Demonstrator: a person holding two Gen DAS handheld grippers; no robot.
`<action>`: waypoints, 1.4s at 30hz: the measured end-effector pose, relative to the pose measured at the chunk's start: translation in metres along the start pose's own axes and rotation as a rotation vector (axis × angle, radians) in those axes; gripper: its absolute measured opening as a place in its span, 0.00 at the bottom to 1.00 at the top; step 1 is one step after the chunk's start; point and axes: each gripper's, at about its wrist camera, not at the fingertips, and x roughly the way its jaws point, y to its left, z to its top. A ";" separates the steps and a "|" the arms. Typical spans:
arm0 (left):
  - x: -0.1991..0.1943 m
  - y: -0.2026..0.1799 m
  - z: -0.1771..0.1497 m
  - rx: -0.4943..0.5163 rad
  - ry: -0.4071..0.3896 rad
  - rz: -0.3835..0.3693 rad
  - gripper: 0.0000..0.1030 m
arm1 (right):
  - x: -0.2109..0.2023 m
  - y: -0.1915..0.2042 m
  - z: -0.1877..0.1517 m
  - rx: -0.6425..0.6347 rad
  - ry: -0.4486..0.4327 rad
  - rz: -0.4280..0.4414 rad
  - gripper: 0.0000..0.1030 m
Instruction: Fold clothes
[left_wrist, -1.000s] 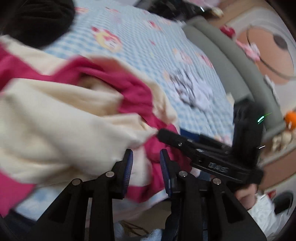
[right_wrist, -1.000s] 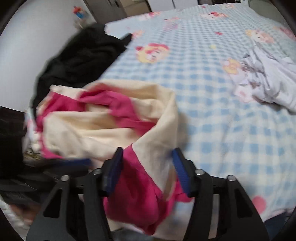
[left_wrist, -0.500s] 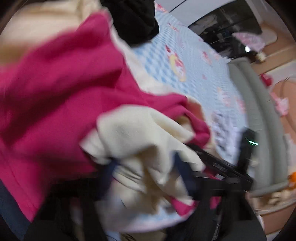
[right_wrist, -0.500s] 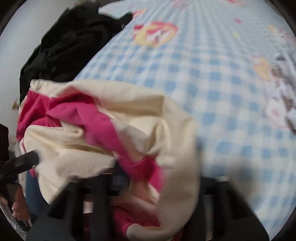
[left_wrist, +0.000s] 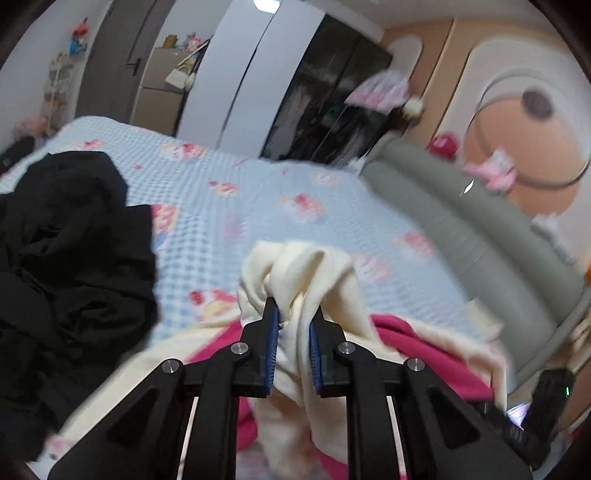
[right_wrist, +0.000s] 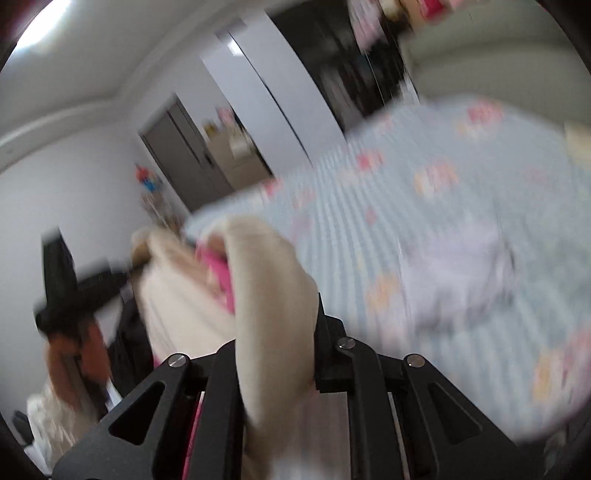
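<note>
Reading left wrist first: left gripper (left_wrist: 291, 345) is nearly closed, with a narrow gap packed with a bunched fold of the garment (left_wrist: 314, 280), cream knit with pink panels. Its pads (left_wrist: 272, 347) press the cloth from both sides. The rest hangs down and trails toward the bed (left_wrist: 258, 206); whether the low part touches it I can't tell. Black pile (left_wrist: 70, 251) sits to the left, apart from it.

My read on handling: soft, light, limp, a thick fleecy knit that bunches instead of holding a line. It won't slip easily, but a wad grip hides the edge. I'd rather hold a seam or hem corner than a fistful.

Right wrist, heavily blurred: right gripper (right_wrist: 277, 332) has cream cloth (right_wrist: 273, 295) draped between its fingers and over the left one. Jaw gap looks partly closed on it, but the pads are covered, so I can't confirm a firm pinch. White garment (right_wrist: 461, 266) lies on the bed beyond, well apart.

Garment looks lifted between both grippers, unfolded and crumpled.
</note>
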 end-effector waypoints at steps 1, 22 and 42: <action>0.013 0.003 -0.006 0.004 0.062 0.010 0.16 | 0.009 -0.006 -0.017 0.004 0.069 -0.018 0.13; 0.042 0.028 -0.234 -0.223 0.460 -0.169 0.51 | 0.032 -0.043 -0.068 -0.141 0.219 -0.270 0.52; -0.006 0.033 -0.109 -0.194 0.088 -0.022 0.06 | 0.035 -0.010 -0.050 -0.132 0.244 -0.062 0.07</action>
